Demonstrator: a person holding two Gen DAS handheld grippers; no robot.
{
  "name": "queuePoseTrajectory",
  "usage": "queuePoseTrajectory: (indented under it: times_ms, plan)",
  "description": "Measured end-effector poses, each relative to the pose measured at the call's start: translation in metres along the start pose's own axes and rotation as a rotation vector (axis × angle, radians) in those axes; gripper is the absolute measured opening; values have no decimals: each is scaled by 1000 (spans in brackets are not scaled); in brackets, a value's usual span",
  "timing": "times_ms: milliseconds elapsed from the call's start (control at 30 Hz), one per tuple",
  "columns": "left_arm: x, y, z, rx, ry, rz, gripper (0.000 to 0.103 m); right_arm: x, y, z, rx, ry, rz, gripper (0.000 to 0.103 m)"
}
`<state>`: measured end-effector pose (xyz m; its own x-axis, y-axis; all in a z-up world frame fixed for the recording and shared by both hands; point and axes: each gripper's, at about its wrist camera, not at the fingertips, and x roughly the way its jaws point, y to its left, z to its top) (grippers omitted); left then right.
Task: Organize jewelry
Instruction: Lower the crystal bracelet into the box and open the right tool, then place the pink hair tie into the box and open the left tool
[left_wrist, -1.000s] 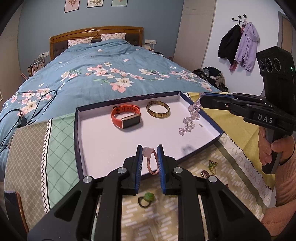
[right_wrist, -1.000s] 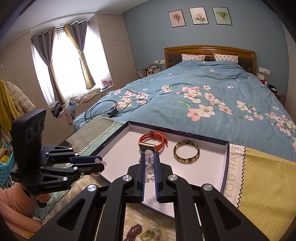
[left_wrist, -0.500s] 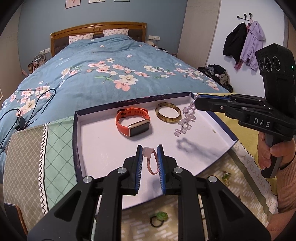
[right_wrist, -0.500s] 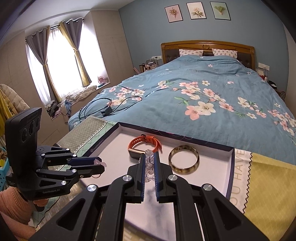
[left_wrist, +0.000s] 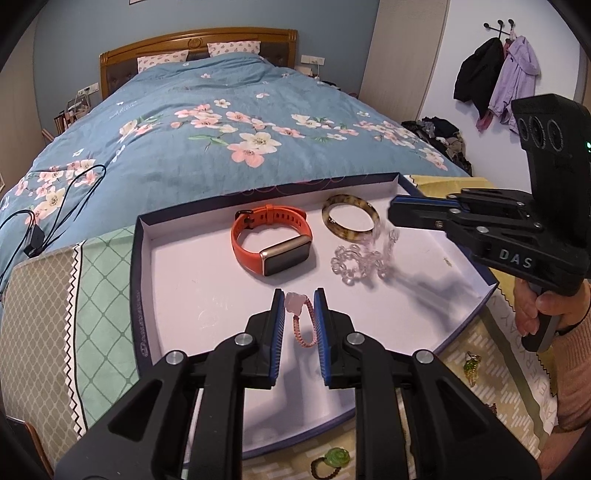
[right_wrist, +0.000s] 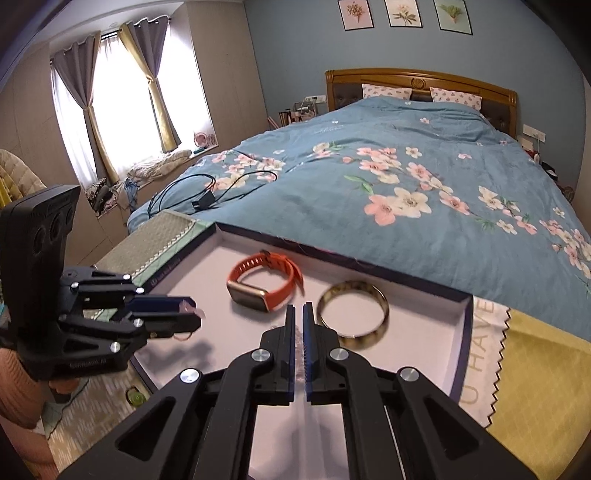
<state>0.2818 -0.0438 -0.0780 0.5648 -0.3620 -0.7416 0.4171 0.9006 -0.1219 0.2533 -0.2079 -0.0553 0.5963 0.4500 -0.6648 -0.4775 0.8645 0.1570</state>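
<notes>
A dark-rimmed white tray (left_wrist: 147, 258) holds an orange smartwatch (left_wrist: 284, 256) and a tortoiseshell bangle (left_wrist: 373, 218). My left gripper (left_wrist: 299, 293) hangs low over the tray's near half. It is shut on a pink braided bracelet (left_wrist: 294, 301) with a pale stone. From the right, my right gripper (left_wrist: 393, 218) reaches in, its jaws closing. A clear bead bracelet (left_wrist: 358, 260), blurred, lies mostly on the tray floor, with one strand rising to those fingertips. In the right wrist view the right gripper (right_wrist: 298, 308) is nearly closed, with faint beads in the slit, beside the bangle (right_wrist: 384, 314) and watch (right_wrist: 245, 295).
The tray rests on a patterned cloth at the foot of a floral bed. Loose pieces lie on the cloth: a green-stone ring (left_wrist: 334, 458) in front and a green charm (left_wrist: 471, 367) at the right. A black cable (left_wrist: 33, 240) lies on the bedspread. A hand (left_wrist: 532, 317) grips the right tool.
Both grippers moved forward and down over the tray. The clear bead bracelet, hanging free before, now rests mostly on the tray floor by the bangle. The right jaws narrowed.
</notes>
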Motion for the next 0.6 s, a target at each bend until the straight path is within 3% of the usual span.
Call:
queuePoseTrajectory:
  times_ms: [600]
  plan:
    - [43,10,18,-43,66,24,18,-6,-2,-19,27,47,13,6]
